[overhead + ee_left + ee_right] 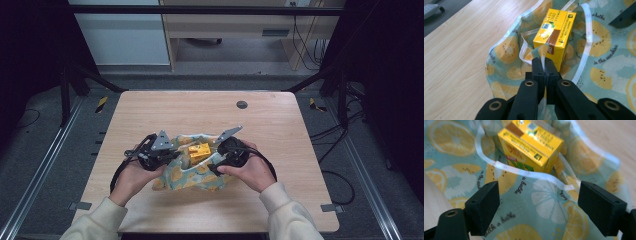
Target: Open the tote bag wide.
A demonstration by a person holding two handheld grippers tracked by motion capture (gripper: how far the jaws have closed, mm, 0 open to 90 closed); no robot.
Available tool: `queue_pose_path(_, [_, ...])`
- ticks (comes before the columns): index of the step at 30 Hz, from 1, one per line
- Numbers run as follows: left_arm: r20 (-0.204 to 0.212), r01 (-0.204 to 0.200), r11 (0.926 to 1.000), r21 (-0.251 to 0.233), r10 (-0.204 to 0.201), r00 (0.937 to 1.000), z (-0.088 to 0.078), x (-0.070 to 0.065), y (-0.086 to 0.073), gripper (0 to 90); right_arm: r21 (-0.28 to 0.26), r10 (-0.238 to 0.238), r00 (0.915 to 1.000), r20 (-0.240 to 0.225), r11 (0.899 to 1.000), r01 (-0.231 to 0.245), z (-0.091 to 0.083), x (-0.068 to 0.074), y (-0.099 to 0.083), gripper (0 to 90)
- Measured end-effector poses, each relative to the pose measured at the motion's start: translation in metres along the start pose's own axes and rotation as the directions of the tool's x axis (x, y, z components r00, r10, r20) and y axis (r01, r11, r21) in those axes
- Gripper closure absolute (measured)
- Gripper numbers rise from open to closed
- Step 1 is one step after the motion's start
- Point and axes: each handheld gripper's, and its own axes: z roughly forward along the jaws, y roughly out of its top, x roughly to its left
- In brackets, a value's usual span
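Left gripper (544,65): jaws pinched together on white-trimmed rim of fruit-print cloth bag (599,62). Yellow drink carton (555,30) just beyond its tips, standing tilted inside bag mouth. Right gripper (537,206): jaws spread wide, gripping nothing, hovering over bag's near side; carton ahead between them. Bag on wooden table (200,107).

the wooden table (150,115) spreads out left of the closed left jaws (461,50) and shows past the wide-set right jaws at the upper right (614,137). well beyond both pairs of jaws, a round dark grommet (242,104) sits in the tabletop near its far edge. farther off stand a pale wood desk (235,22) with hanging cables (305,45), and yellow-black tape marks (101,103) lie on the grey floor (50,165).
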Motion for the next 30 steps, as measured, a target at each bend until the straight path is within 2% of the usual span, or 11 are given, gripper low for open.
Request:
queue_pose_path(2, [0.001, 0.002, 1.0000, 0.001, -0.002, 1.0000, 0.000, 0.000, 0.000, 89.7, 0.027, 0.001, 1.0000, -0.008, 1.000, -0.001, 0.005, -0.001, -0.001, 30.7])
queue_pose_path(4, [0.001, 0.005, 1.0000, 0.001, -0.005, 1.0000, 0.000, 0.001, 0.000, 89.7, 0.053, -0.004, 0.9999, -0.016, 0.999, 0.005, 0.009, 0.000, -0.003, 44.9])
queue_pose_path(8, [0.003, 0.016, 0.9998, -0.008, -0.016, 0.9999, 0.000, 0.003, 0.000, 89.7, 0.068, -0.025, 0.9995, -0.019, 0.997, 0.027, 0.010, 0.000, -0.005, 73.3])
queue_pose_path(11, [0.005, 0.029, 0.9993, -0.025, -0.029, 0.9996, -0.001, 0.004, 0.001, 89.7, 0.052, -0.035, 0.9993, -0.015, 0.998, 0.036, 0.008, 0.000, -0.007, 88.3])
queue_pose_path(16, [-0.003, 0.040, 0.9973, -0.062, -0.040, 0.9992, -0.012, 0.006, 0.006, 89.7, -0.007, -0.026, 0.9990, 0.036, 1.000, 0.026, -0.003, -0.002, -0.008, 90.0])
queue_pose_path(20, [-0.011, 0.036, 0.9935, -0.108, -0.037, 0.9992, -0.025, 0.004, 0.012, 89.7, -0.081, -0.016, 0.9952, 0.096, 0.996, 0.024, -0.021, 0.001, -0.010, 90.0])
queue_pose_path(25, [-0.013, 0.038, 0.9852, -0.167, -0.041, 0.9991, -0.041, 0.000, 0.013, 89.7, -0.190, -0.014, 0.9814, 0.191, 0.980, 0.051, -0.050, 0.013, -0.021, 90.0])
queue_pose_path(28, [-0.005, 0.044, 0.9795, -0.197, -0.046, 0.9989, -0.048, -0.003, 0.010, 89.7, -0.249, -0.015, 0.9770, 0.213, 0.966, 0.069, -0.063, 0.024, -0.032, 90.0])
queue_pose_path(30, [0.002, 0.042, 0.9757, -0.215, -0.043, 0.9991, -0.052, -0.009, 0.005, 89.8, -0.265, -0.025, 0.9741, 0.225, 0.960, 0.086, -0.068, 0.031, -0.040, 90.0])
